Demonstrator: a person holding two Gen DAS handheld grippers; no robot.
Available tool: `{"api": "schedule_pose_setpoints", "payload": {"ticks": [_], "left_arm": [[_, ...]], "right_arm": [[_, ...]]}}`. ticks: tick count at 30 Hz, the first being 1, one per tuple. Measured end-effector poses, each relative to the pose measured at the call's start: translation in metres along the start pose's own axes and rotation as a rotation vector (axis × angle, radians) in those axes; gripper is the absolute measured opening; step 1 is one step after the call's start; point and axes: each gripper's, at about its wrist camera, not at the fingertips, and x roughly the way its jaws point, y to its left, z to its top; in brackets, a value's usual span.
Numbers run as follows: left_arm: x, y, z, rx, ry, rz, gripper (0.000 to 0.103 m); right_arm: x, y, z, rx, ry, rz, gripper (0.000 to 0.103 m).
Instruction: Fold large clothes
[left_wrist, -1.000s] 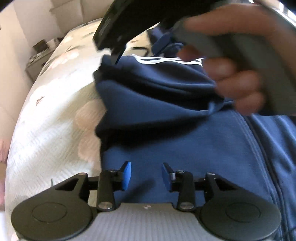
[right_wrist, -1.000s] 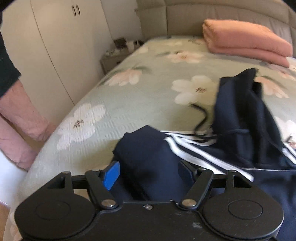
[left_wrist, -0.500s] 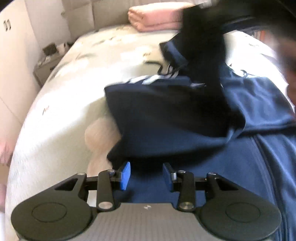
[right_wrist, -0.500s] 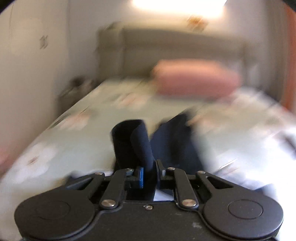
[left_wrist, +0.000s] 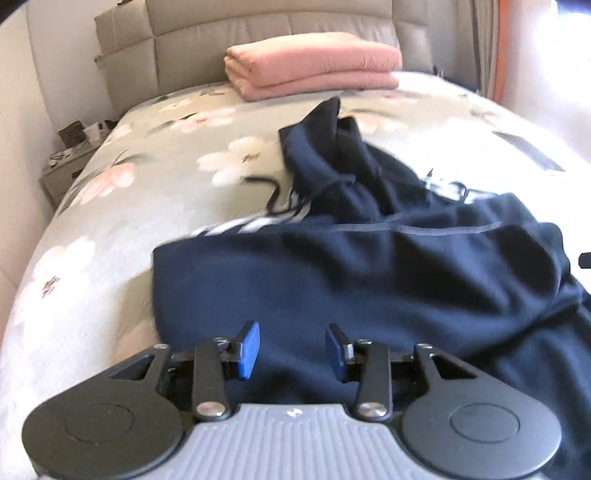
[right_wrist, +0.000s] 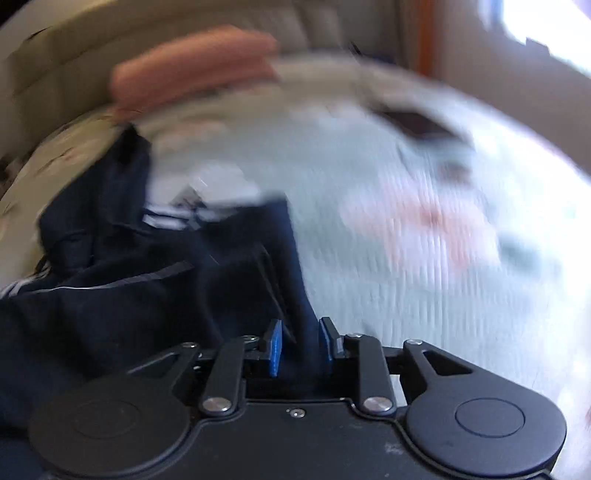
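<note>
Left gripper (left_wrist: 291, 349): jaws spread with a clear gap, nothing pinched; hovering over the near left part of the navy hoodie (left_wrist: 369, 288), blue pads (left_wrist: 248, 350) above the cloth, not visibly pressing on it.
Bedspread (left_wrist: 122, 229): floral, pale; bare to the left of the garment, so room there to square an edge.
Navy hoodie, place: spread across the near half of the bed, hood (left_wrist: 325, 147) bunched toward the headboard, white stripes (left_wrist: 258, 223) showing at the left shoulder, drawcord (left_wrist: 271, 192) trailing onto the bedspread.
Folded layer: a dark panel lying across the body with a rumpled right end; judged to be a sleeve or side brought over, not yet flat.
Pink blanket (left_wrist: 314, 64): folded at the head of the bed, well apart from the work; no concern.
Right gripper (right_wrist: 300, 347): jaws opening, a strip of navy cloth between the pads (right_wrist: 275, 349) but looking loose rather than pinched; view heavily blurred.
Step in hand, as judged: letting go of the carried-over cloth at the right edge.
Doing it well: open fully before drawing back, so no cloth drags along; draw back low and straight.
Next, as judged: steady the near left edge, then smooth the rumpled right end so both sides lie parallel.
Risk: hood and drawcord left bunched, making a lumpy final fold; tuck flat first.
</note>
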Motion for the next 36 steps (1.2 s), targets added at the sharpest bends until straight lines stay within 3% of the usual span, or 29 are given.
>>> {"api": "schedule_pose_setpoints", "payload": {"ticks": [4,6,8,10,12,16,17,19,21,24,26,27,28,30,31,32,34,36], "left_arm": [[0.031,-0.006,0.027,0.031,0.001,-0.001,0.042],[0.047,-0.004,0.038,0.017,0.03,-0.005,0.04],[0.049,-0.003,0.041,0.019,0.017,-0.012,0.04],[0.047,-0.006,0.037,0.049,0.011,-0.012,0.042],[0.048,-0.011,0.031,0.092,0.022,0.004,0.042],[0.049,-0.011,0.024,0.137,0.017,0.081,0.042],[0.048,-0.008,0.024,0.124,0.019,0.078,0.042],[0.048,-0.002,0.025,0.087,0.029,0.061,0.042],[0.048,0.001,0.027,0.063,0.031,0.049,0.042],[0.045,0.002,0.032,0.062,-0.002,0.064,0.042],[0.048,0.004,0.035,0.043,-0.01,0.062,0.042],[0.055,0.005,0.035,0.021,0.003,0.054,0.042],[0.063,0.006,0.034,0.004,0.02,0.046,0.042],[0.082,0.006,0.028,-0.009,0.068,0.071,0.039],[0.082,0.006,0.027,-0.01,0.06,0.073,0.039],[0.078,0.005,0.027,-0.012,0.05,0.073,0.038],[0.064,0.007,0.029,-0.022,0.017,0.058,0.039],[0.052,0.008,0.03,-0.024,-0.014,0.062,0.039]], "right_arm": [[0.008,0.059,0.007,-0.184,-0.004,0.115,0.025],[0.015,0.069,0.004,-0.257,-0.006,0.055,0.026],[0.018,0.058,0.007,-0.241,-0.046,-0.007,0.044],[0.017,0.034,0.013,-0.173,-0.057,0.032,0.076],[0.033,0.012,0.021,-0.119,-0.013,0.127,0.081],[0.057,-0.004,0.033,-0.1,0.079,0.291,0.081],[0.06,-0.005,0.034,-0.098,0.097,0.32,0.076],[0.067,0.002,0.032,-0.096,0.146,0.332,0.007],[0.067,0.01,0.034,-0.103,0.155,0.319,0.006],[0.029,0.025,0.053,-0.208,-0.042,0.181,0.004],[0.019,0.024,0.069,-0.193,-0.122,0.1,0.005],[0.022,0.022,0.073,-0.199,-0.116,0.074,0.006],[0.036,0.023,0.073,-0.231,-0.061,0.072,0.006],[0.073,0.028,0.059,-0.286,0.078,0.019,0.019],[0.09,0.031,0.049,-0.314,0.164,-0.033,0.021],[0.095,0.031,0.044,-0.32,0.193,-0.061,0.023],[0.075,0.029,0.045,-0.289,0.113,-0.057,0.038],[0.043,0.03,0.048,-0.225,-0.016,-0.058,0.045]]}}
